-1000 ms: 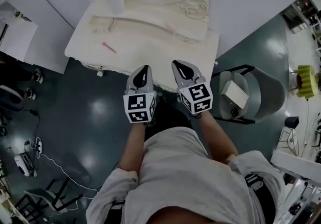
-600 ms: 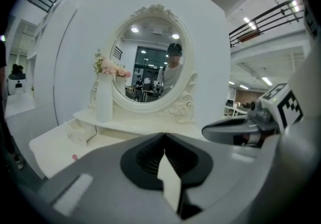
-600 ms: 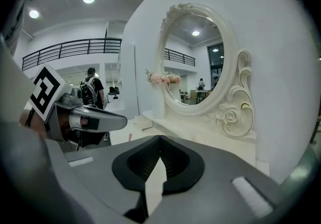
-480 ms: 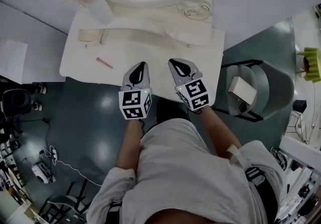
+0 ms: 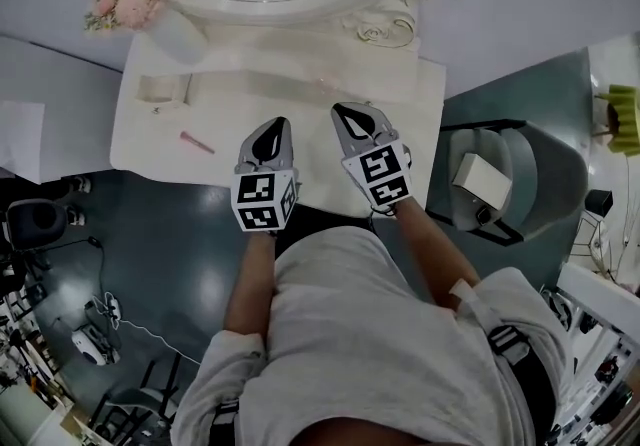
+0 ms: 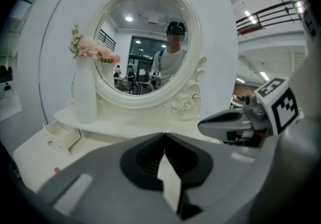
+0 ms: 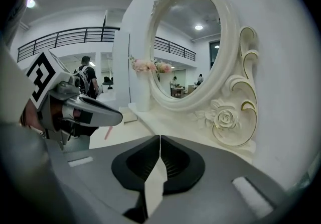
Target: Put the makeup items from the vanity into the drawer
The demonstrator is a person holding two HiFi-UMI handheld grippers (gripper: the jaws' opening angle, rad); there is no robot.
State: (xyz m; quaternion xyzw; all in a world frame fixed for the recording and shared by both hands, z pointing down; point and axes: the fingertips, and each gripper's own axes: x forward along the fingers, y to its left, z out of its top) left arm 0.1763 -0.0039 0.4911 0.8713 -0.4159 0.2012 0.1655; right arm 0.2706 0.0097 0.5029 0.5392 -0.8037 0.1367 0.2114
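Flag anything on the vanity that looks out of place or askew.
A small drawer at the left of the vanity stands pulled open, and a pink makeup stick lies slanted just in front of it. Nothing looks spilled or damaged.

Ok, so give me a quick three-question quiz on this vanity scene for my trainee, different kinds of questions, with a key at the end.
1. Multiple choice. In the head view, the pink stick on the vanity lies:
A. to the left of the left gripper
B. between the two grippers
C. to the right of both grippers

2. True or false: the right gripper is shut with nothing between its jaws.

3. Short answer: in the left gripper view, what stands just left of the mirror?

Key:
1. A
2. True
3. The white vase of pink flowers
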